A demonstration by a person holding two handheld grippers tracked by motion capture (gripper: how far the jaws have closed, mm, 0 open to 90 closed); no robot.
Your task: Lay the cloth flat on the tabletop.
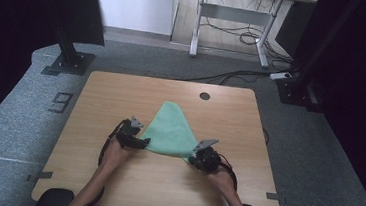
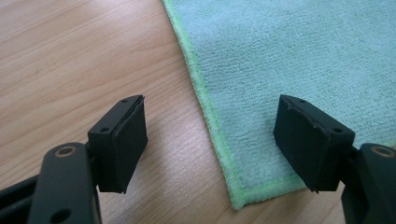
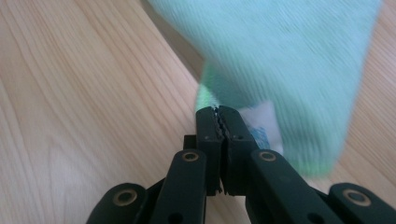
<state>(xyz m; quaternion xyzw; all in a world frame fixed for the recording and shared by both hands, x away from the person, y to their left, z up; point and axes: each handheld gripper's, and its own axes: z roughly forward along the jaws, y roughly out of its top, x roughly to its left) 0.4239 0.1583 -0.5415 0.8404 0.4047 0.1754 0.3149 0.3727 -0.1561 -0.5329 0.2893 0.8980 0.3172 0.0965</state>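
Green cloth (image 1: 171,129) corner in clenched right tool (image 3: 218,112) (left tool (image 2: 212,140) released, astride hem).

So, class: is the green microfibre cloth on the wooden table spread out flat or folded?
Folded: the green microfibre cloth lies on the wooden table as a triangle tapering to its far tip, not an open rectangle.

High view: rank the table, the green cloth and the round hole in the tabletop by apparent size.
1. Table, largest.
2. Green cloth.
3. Round hole, smallest.
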